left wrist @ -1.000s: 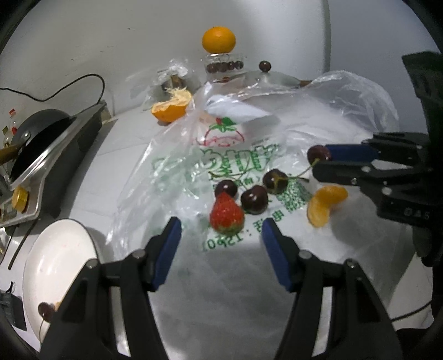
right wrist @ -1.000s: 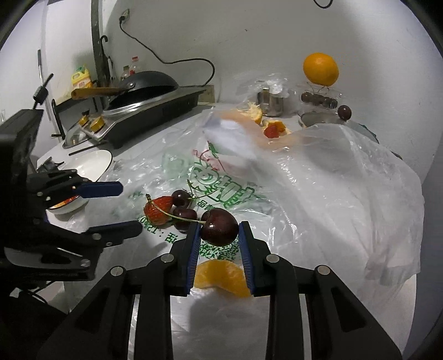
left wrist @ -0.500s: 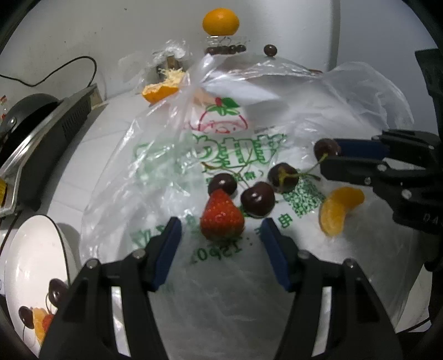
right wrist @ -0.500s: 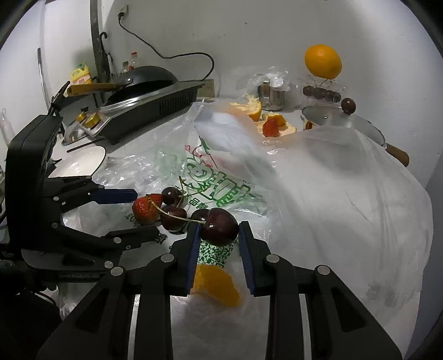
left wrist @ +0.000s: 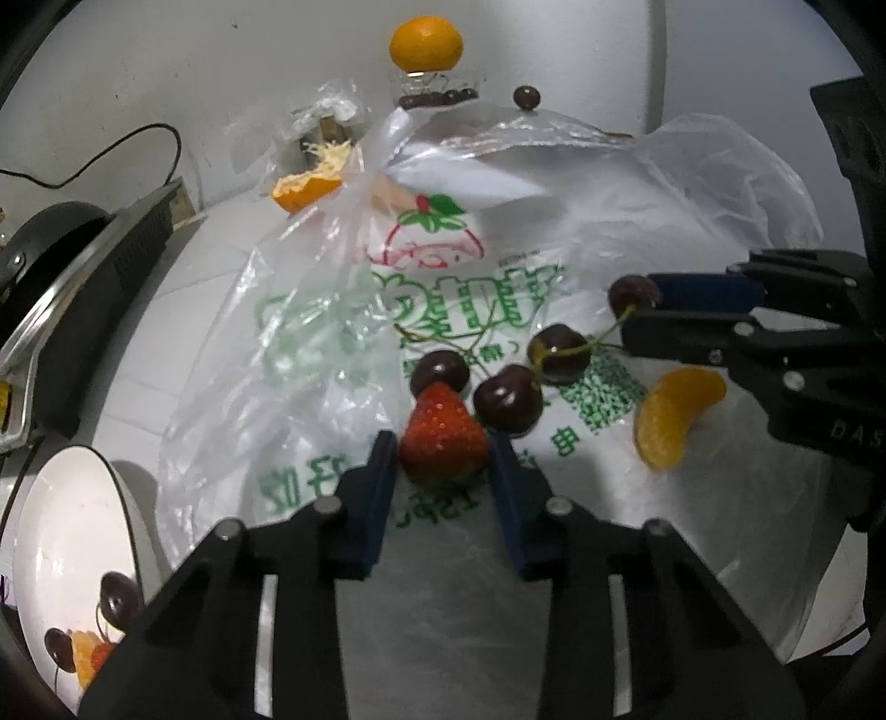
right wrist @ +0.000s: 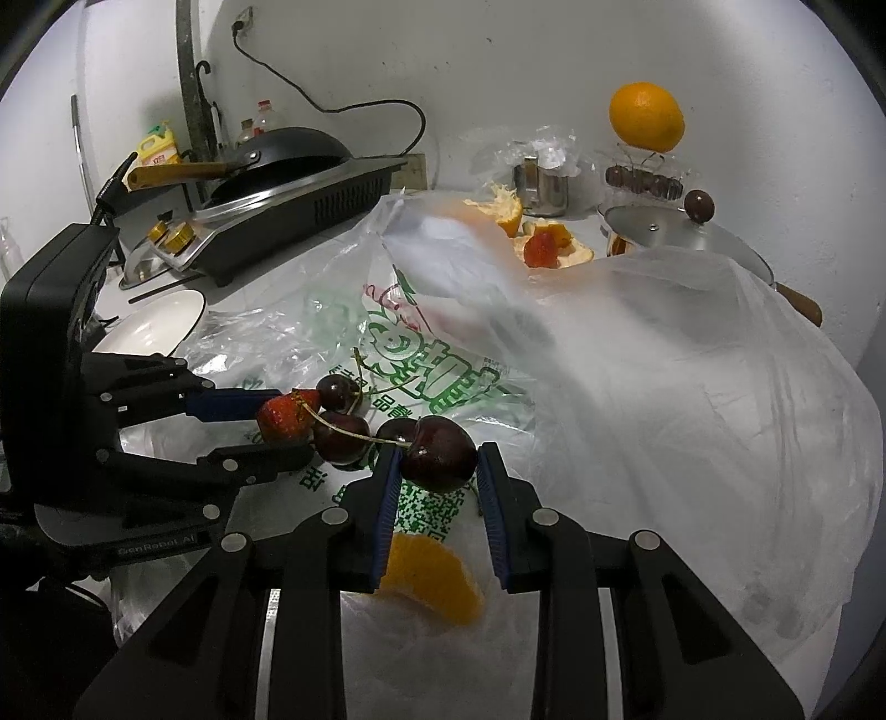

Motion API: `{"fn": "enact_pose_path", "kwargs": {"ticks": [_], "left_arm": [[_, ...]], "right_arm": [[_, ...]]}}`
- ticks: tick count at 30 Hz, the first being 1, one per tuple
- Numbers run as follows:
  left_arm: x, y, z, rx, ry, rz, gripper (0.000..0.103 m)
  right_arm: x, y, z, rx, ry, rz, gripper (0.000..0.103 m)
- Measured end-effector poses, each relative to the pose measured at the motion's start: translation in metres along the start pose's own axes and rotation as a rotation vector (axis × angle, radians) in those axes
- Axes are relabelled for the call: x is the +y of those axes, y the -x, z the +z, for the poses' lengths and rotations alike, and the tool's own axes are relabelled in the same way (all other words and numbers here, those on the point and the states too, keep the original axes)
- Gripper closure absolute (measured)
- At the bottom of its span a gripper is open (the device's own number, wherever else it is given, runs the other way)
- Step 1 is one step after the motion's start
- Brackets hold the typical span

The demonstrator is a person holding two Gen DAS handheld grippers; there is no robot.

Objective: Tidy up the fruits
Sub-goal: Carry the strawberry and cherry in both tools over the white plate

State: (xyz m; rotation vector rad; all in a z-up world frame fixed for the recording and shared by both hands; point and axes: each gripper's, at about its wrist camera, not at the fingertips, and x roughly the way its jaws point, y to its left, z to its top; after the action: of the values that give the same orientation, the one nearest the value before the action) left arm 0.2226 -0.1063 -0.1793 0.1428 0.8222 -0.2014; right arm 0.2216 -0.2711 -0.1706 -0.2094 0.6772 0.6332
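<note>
A red strawberry point(left wrist: 443, 437) lies on a printed plastic bag point(left wrist: 443, 277). My left gripper point(left wrist: 443, 451) is closing on it, and both blue pads touch its sides. Three dark cherries point(left wrist: 506, 399) lie just beyond it, and an orange segment point(left wrist: 673, 418) lies to the right. My right gripper point(right wrist: 437, 459) is shut on another cherry point(right wrist: 437, 462) with a long stem, held just above the bag. At lower left a white bowl point(left wrist: 61, 537) holds cherries, an orange segment and a strawberry.
A stove with a black wok point(right wrist: 288, 183) stands at the left along the wall. A whole orange point(left wrist: 425, 43) sits on a jar at the back, beside orange peel point(left wrist: 304, 188), a steel cup point(right wrist: 545, 188) and a pot lid point(right wrist: 681, 238).
My left gripper came forward and down to the strawberry and its jaws narrowed onto it. The right gripper stayed put with its cherry.
</note>
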Motion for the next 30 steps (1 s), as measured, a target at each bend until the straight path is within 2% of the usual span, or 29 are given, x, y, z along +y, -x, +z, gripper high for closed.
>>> {"fn": "enact_pose_path", "kwargs": {"ticks": [6, 17, 30], "left_arm": [[-0.005, 0.012, -0.002, -0.041, -0.021, 0.022, 0.070], [-0.016, 0.018, -0.006, -0.051, -0.058, 0.016, 0.070], [-0.016, 0.044, -0.010, -0.083, -0.062, 0.015, 0.071]], "right_arm": [[0.002, 0.003, 0.001, -0.005, 0.003, -0.004, 0.073], [0.000, 0.008, -0.001, -0.009, 0.000, -0.017, 0.073], [0.013, 0.027, 0.003, -0.042, 0.019, -0.025, 0.073]]}}
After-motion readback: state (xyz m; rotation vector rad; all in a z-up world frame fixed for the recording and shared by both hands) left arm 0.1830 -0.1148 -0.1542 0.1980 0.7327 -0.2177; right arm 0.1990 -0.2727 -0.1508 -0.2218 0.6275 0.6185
